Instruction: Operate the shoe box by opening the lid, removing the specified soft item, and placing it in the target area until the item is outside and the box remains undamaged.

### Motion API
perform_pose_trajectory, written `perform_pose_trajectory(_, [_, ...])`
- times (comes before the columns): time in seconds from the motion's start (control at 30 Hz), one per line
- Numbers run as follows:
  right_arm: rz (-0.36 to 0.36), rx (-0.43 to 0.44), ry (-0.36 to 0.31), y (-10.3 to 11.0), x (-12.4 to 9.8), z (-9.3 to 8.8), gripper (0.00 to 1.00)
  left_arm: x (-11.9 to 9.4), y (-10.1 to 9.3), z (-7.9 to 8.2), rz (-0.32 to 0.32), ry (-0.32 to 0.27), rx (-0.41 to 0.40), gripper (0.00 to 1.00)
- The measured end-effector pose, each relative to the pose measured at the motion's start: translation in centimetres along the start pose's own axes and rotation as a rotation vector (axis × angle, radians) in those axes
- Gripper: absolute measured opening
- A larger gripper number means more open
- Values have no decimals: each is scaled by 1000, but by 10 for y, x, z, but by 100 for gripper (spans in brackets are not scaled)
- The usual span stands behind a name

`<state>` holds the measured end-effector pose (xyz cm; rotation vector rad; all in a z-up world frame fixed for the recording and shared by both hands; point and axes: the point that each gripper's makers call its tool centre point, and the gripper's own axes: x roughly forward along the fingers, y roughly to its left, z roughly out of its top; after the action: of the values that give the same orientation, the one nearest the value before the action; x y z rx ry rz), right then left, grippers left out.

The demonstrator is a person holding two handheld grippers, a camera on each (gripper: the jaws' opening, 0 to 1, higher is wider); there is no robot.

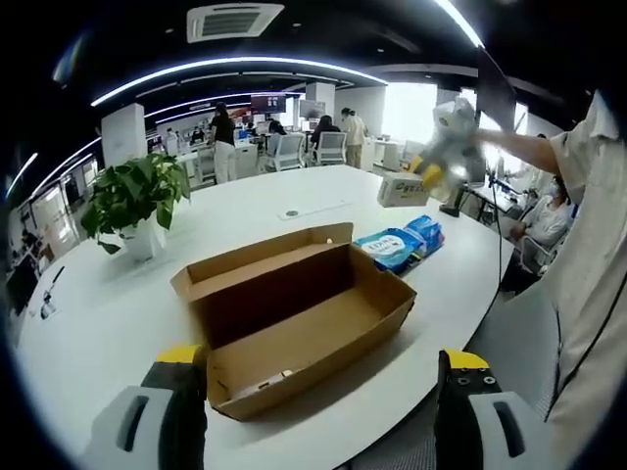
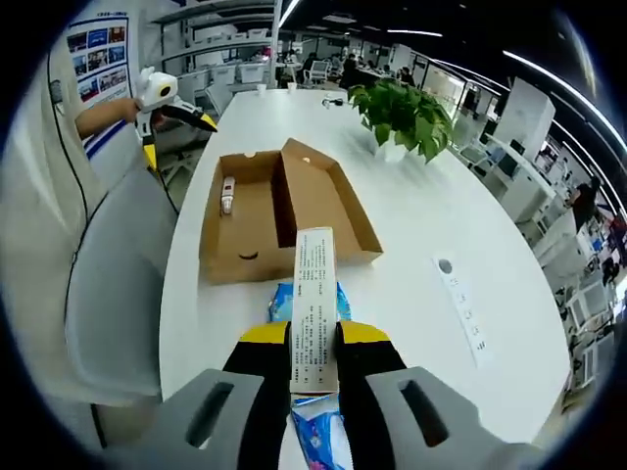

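Observation:
The brown cardboard shoe box [image 1: 294, 313] lies on the white table [image 1: 108, 323] with its lid folded back. A small pale item [image 2: 227, 194] rests on the floor of the box [image 2: 284, 211]. My left gripper [image 1: 323, 358] hovers open at the box's near end, its yellow-tipped jaws wide apart. My right gripper [image 2: 315, 338] is shut on a long white printed carton [image 2: 315, 294], held above blue soft packs [image 2: 312, 431]. In the left gripper view, the right gripper [image 1: 423, 171] holds that carton [image 1: 402, 188] beyond the blue packs [image 1: 402, 245].
A potted plant [image 1: 137, 196] stands on the table to the box's left. A white remote-like strip [image 2: 460, 304] lies near the table edge. A person's sleeve [image 1: 588, 255] and a grey chair [image 2: 118, 284] border the table. Several people stand in the office behind.

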<state>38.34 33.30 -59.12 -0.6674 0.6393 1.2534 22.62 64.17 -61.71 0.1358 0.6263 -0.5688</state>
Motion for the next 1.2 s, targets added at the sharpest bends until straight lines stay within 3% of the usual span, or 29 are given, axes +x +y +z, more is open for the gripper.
perform_pose_trajectory(0.63, [5, -9, 70, -40, 1, -48, 14, 9, -4, 11, -13, -25, -28, 100])
perform_pose_trajectory(1.2, [22, -24, 170, -74, 15, -102, 15, 10, -2, 8, -8, -10, -48, 100])
